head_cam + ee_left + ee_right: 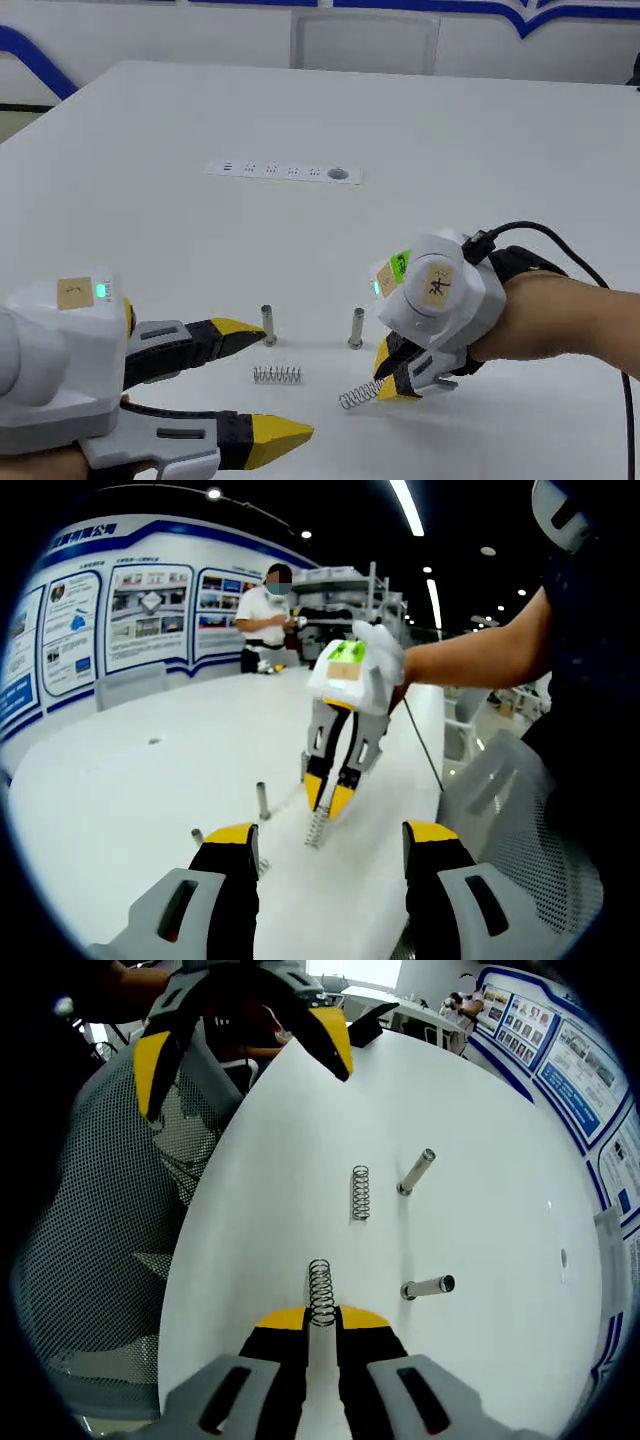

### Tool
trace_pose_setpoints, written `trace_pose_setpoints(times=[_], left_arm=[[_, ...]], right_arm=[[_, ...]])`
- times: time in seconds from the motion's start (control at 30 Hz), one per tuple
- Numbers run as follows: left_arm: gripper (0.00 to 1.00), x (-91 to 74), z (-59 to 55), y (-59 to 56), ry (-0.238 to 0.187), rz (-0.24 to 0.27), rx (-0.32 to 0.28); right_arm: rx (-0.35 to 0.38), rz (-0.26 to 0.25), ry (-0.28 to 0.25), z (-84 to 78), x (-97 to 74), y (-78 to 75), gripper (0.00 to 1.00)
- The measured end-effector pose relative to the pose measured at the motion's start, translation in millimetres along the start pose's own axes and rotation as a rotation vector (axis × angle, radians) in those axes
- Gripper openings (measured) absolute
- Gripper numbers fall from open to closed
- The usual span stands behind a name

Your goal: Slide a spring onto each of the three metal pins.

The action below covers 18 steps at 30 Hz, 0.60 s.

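Two metal pins stand upright on the white table [200, 230], one on the left [268, 325] and one on the right [357, 327]. A loose spring [277, 374] lies flat in front of the left pin. My right gripper [386, 384] is shut on one end of a second spring [358, 394], which sticks out past its yellow tips just above the table. In the right gripper view that held spring [320, 1290] points toward the lying spring [360, 1192] and both pins [417, 1171] [428, 1286]. My left gripper [270, 380] stands open at the near left, holding nothing.
A white power strip [283, 171] lies farther back on the table. A black cable [560, 250] trails from the right gripper. A grey mesh chair [130, 1220] sits at the table's near edge. A person [265, 620] stands far behind the table.
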<state>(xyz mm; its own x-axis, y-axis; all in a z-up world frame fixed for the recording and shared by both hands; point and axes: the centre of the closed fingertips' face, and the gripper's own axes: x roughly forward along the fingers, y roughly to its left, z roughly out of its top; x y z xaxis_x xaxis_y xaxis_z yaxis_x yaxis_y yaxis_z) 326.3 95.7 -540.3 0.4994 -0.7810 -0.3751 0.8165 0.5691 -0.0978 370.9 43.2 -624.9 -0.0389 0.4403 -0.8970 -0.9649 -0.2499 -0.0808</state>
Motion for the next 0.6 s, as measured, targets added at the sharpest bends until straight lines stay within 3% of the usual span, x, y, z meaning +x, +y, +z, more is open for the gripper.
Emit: trace_pose_setpoints(times=[0.33,0.6], left_arm=[[0.51,20.5,-8.4,-13.8,0.061,-0.061,0.096],[0.33,20.9,-12.7,-12.2,0.084,-0.057,0.151]], right_arm=[[0.017,0.023,-0.08,40.6,-37.3,18.4,0.11],[-0.002,0.033,-0.112,67.3,-53.4,31.0,0.11]])
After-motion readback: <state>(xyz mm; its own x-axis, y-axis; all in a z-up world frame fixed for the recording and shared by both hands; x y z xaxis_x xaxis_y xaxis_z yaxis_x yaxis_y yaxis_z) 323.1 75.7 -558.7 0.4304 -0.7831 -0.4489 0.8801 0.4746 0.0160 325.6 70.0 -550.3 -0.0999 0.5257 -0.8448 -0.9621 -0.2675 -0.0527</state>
